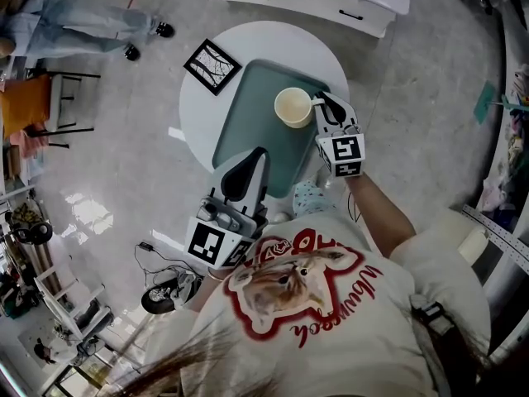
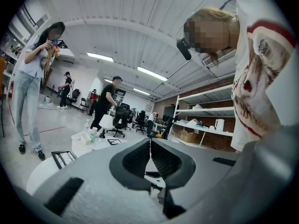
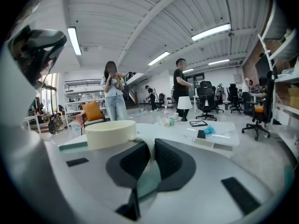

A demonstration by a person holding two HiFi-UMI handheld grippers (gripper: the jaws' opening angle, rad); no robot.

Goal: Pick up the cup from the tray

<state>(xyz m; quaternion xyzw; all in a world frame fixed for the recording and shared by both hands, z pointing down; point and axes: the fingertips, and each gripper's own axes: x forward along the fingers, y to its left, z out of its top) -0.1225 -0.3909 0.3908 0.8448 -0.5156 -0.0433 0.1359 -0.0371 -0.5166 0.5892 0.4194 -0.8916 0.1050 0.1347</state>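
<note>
A cream cup (image 1: 293, 106) stands on the far right part of a green tray (image 1: 248, 131) on a round white table (image 1: 273, 44). My right gripper (image 1: 318, 102) is at the cup's right side, shut on its handle. In the right gripper view the cup (image 3: 111, 133) sits just left of the jaws, its pale handle runs between them at my right gripper (image 3: 150, 148), and a strip of tray (image 3: 72, 146) shows beneath. My left gripper (image 1: 258, 154) hovers over the tray's near edge, shut and holding nothing; in its own view the left gripper (image 2: 150, 141) points out at the room.
A black-framed picture (image 1: 212, 66) lies on the table left of the tray. A white cabinet (image 1: 331, 2) stands beyond the table. A person (image 1: 83, 27) stands at the far left near an orange chair (image 1: 25, 102). Cables and gear (image 1: 165, 292) lie on the floor.
</note>
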